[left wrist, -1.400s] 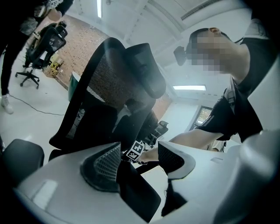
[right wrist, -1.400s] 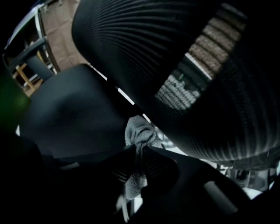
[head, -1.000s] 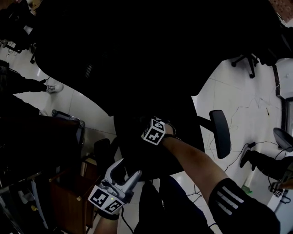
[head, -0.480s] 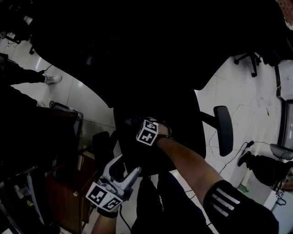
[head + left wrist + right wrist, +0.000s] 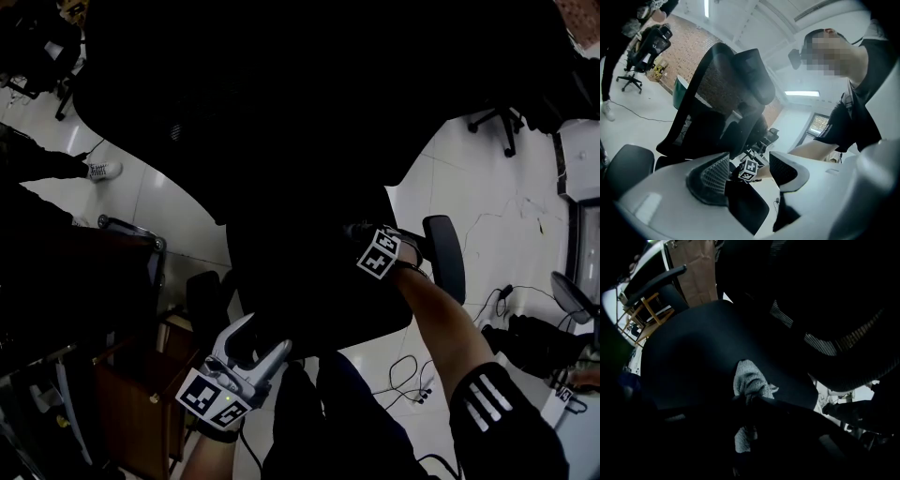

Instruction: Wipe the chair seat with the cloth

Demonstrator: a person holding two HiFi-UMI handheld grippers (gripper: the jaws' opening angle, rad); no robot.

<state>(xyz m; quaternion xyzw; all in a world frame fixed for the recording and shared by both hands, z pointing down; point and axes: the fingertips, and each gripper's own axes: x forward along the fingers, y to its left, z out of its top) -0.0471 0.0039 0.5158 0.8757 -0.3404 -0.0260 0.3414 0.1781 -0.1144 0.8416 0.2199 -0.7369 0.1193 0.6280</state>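
Toward the right edge of the chair seat (image 5: 693,348), the right tool (image 5: 745,405) is clamped on the grey cloth (image 5: 750,380), pressing it to the seat for wiping; the left tool (image 5: 750,173) hangs off the front-left corner, jaws apart and empty, probably to stay out of the cloth's way.

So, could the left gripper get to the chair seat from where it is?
Probably yes: the left gripper hangs beside the seat, jaws open and empty, with nothing seen between them. The right gripper, shut on the cloth, is farther over on the seat, out of the way.
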